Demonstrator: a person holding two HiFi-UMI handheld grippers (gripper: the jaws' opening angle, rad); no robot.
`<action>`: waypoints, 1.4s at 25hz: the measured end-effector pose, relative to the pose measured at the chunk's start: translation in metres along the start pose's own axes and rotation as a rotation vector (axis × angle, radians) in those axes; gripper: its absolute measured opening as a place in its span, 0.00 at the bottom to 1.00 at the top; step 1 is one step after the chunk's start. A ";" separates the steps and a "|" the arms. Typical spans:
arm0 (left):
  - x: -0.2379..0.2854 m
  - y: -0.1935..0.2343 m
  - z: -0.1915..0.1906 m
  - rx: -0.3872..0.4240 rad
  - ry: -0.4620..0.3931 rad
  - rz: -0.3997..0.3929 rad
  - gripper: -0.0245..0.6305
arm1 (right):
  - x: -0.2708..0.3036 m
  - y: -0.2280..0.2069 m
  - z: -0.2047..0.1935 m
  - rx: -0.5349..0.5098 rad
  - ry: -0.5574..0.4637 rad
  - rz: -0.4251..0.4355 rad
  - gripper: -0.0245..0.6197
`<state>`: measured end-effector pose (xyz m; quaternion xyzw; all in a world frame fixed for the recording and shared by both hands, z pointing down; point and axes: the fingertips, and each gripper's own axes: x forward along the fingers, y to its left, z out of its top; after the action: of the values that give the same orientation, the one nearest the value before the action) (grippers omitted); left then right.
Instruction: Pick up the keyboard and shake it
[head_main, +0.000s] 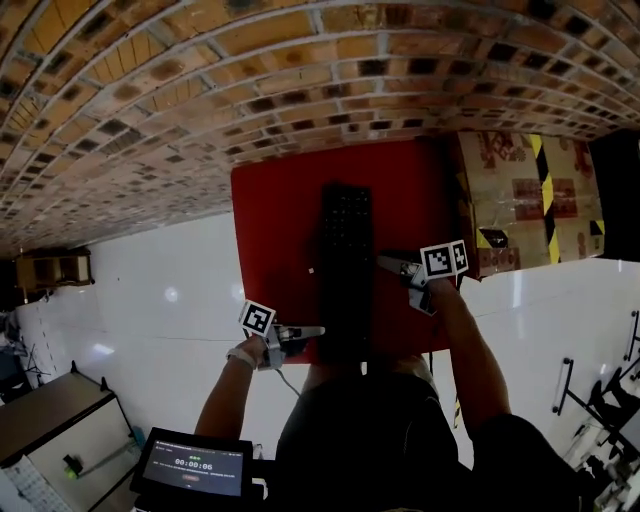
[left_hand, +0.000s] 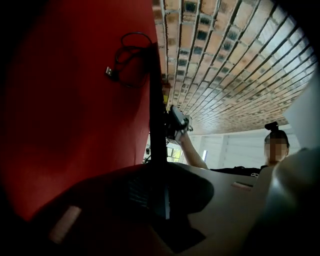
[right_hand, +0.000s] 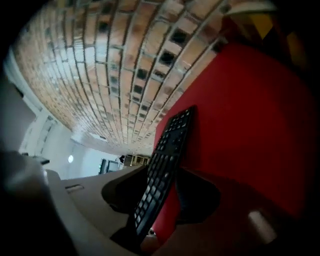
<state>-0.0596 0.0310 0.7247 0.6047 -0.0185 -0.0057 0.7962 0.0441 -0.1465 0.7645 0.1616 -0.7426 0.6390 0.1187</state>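
A long black keyboard lies lengthwise over the red table. My left gripper is at its near left edge. In the left gripper view the keyboard shows edge-on, and my left gripper is shut on its rim. My right gripper is at the keyboard's right side. In the right gripper view the keyboard runs down between the jaws of my right gripper, which is open, with red table showing beside the keys. The keyboard's cable and plug rest on the table.
A cardboard box with yellow-black tape stands right of the table. Brick paving lies beyond the table's far edge. A screen sits low at the left by the person's legs. White floor surrounds the table.
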 end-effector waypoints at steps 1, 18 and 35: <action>0.001 -0.007 0.000 -0.014 -0.011 -0.025 0.20 | 0.015 -0.008 0.012 0.047 0.020 0.019 0.29; 0.035 -0.042 0.009 0.156 -0.015 -0.216 0.26 | 0.072 0.007 0.061 0.473 0.026 0.378 0.12; 0.056 -0.067 0.008 0.697 -0.012 -0.149 0.18 | 0.000 0.191 0.076 -0.113 -0.038 0.490 0.13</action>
<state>-0.0030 0.0035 0.6634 0.8395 0.0199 -0.0606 0.5395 -0.0290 -0.1964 0.5788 -0.0181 -0.7961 0.6032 -0.0447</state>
